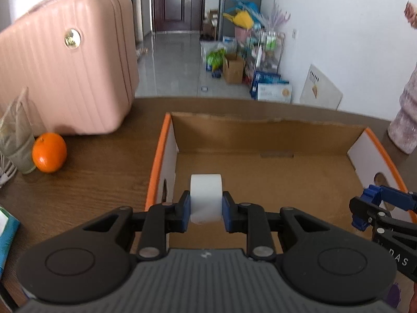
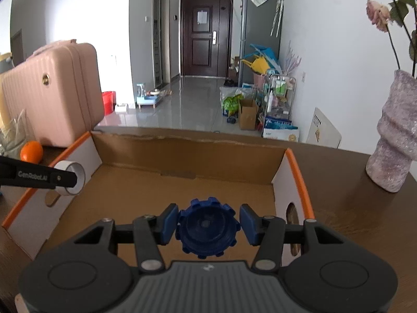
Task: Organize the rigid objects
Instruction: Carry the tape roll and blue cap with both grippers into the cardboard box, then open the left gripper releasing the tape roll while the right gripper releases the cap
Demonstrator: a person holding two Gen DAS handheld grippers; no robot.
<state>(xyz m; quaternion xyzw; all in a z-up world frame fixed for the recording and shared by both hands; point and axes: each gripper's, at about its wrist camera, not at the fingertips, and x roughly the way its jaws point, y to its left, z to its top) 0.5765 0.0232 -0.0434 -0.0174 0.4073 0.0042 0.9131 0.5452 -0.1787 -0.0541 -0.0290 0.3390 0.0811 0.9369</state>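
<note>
Over the open cardboard box (image 2: 146, 198) on the brown surface (image 1: 99, 172), I carry both loads in together. My left tool (image 1: 206, 204) is clamped on the white tape roll (image 1: 206, 195) near the box's left wall; my right tool (image 2: 207, 223) is clamped on the blue toothed cap (image 2: 207, 225) by its right wall. I judge it best to lower each to the floor before releasing, keeping the 2 well apart.

Pink suitcase (image 1: 65, 67) stands upright at the table's (image 1: 104, 177) back left, an orange (image 1: 49, 152) just in front, right beside a glass (image 1: 18, 143). Far right, a mottled vase (image 2: 393, 135) holds a rose (image 2: 378, 14). Dark door (image 2: 206, 31) behind.
</note>
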